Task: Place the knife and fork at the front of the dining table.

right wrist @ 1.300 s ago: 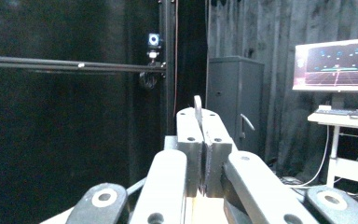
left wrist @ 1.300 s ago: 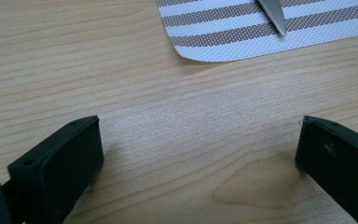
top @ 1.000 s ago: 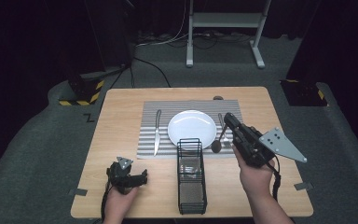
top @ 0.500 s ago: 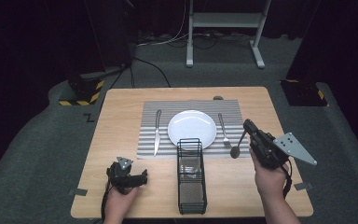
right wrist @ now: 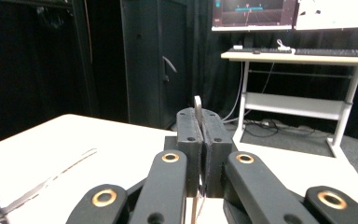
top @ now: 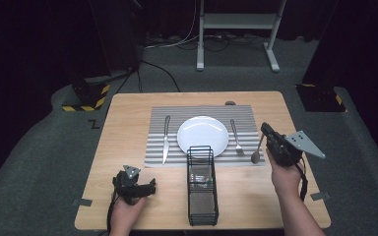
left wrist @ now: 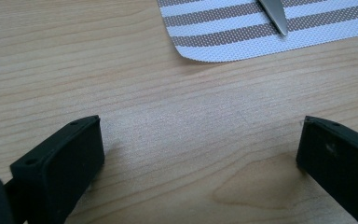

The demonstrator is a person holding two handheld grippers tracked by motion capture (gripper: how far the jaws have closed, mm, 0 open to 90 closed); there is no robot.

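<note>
Right hand-held gripper (top: 265,129) clamped on spoon (top: 257,153) handle — bowl toward person; left hand-held gripper (top: 152,186) spread apart.

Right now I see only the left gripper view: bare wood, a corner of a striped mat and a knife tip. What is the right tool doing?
Observer: The right tool is shut on a spoon. The thin metal handle stands between its jaws in the right gripper view.
Operator: Where is the bowl of the spoon?
Observer: In the high view it is low at the right edge of the mat, just right of the fork. I cannot tell if it touches the mat.
Operator: What else is on the table?
Observer: A black wire basket stands in front of a white plate, which sits in the middle of the mat.
</note>
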